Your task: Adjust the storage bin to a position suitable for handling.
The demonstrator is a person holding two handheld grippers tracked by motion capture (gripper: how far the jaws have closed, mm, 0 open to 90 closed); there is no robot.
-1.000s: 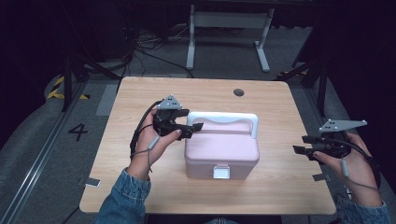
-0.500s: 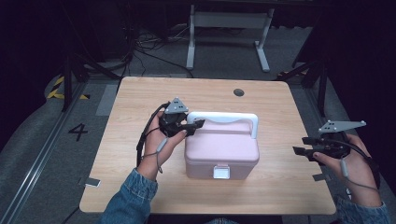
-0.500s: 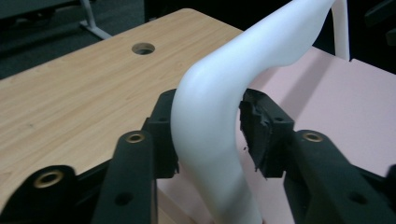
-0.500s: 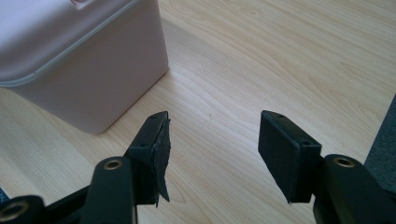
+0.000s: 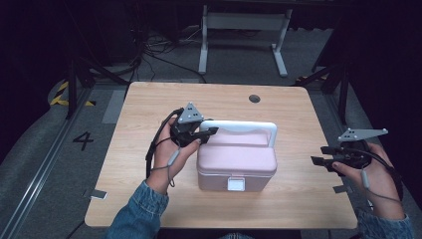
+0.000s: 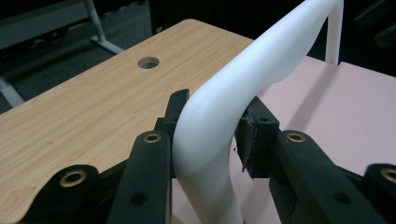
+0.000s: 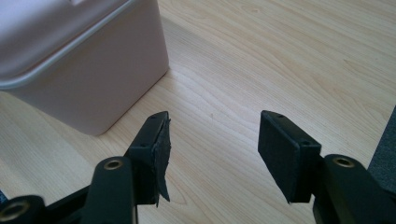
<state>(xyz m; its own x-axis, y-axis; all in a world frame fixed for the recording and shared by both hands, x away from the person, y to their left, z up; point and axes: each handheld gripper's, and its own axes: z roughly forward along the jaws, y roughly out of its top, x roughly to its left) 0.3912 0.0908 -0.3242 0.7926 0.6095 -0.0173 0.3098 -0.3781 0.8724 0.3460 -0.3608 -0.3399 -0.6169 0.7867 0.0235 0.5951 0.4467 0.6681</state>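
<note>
Pale pink rectangular plastic box [image 5: 237, 164] with a white latch [image 5: 236, 184] on its near face sits around the centre of the light wooden table [image 5: 149, 107], slightly toward 5 o'clock. Its white curved plastic handle [image 5: 244, 127] stands up over the lid. Left gripper [image 5: 205, 133], black, in the person's left hand [image 5: 171, 154], is at the box's 10 o'clock corner; its jaws have just been closing and are now clamped on the handle's left bend, pads pressed on both sides in the left gripper view [image 6: 208, 135]. Right gripper [image 5: 322, 155], held in the right hand [image 5: 370, 177], is at 3 o'clock of the box, well apart from it, at the table's right edge, jaws spread with nothing between them; the right gripper view [image 7: 212, 135] shows bare wood between the pads and the box's pink side wall at 10 o'clock. Round cable hole [image 5: 254, 98] in the table at 12 o'clock, beyond the box. Denim sleeve [image 5: 137, 214] at 7 o'clock.
</note>
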